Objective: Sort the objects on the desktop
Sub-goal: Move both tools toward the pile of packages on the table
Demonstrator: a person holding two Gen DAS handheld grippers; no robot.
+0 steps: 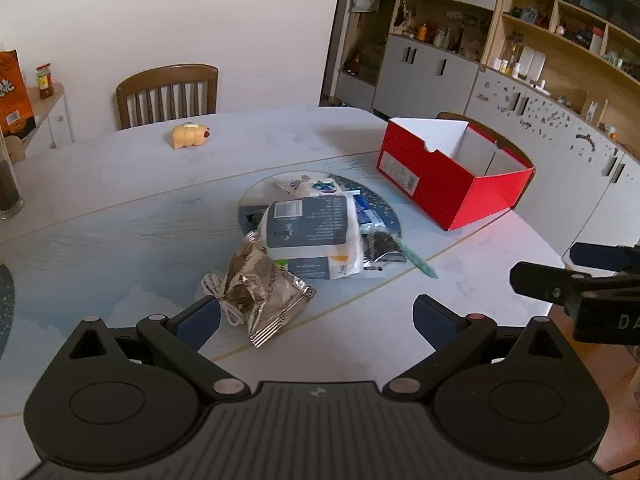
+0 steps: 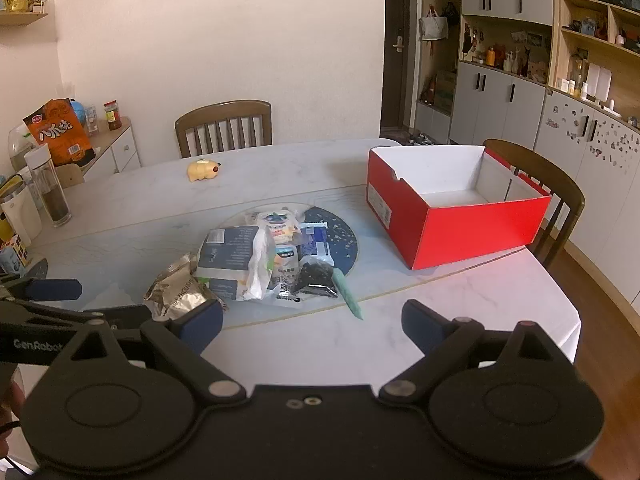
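Both grippers hover low over the table's (image 2: 460, 320) near edge, w/ jaws spread wide, nothing held: left gripper (image 1: 316, 322), right gripper (image 2: 312, 328). Just ahead of the left one, a crinkled foil snack bag (image 1: 260, 284) leans on the packet pile (image 2: 264, 258) mid-table. Red box (image 2: 452, 220) sits open to the right, apart from the pile. Yellow toy (image 1: 191, 135) far back.
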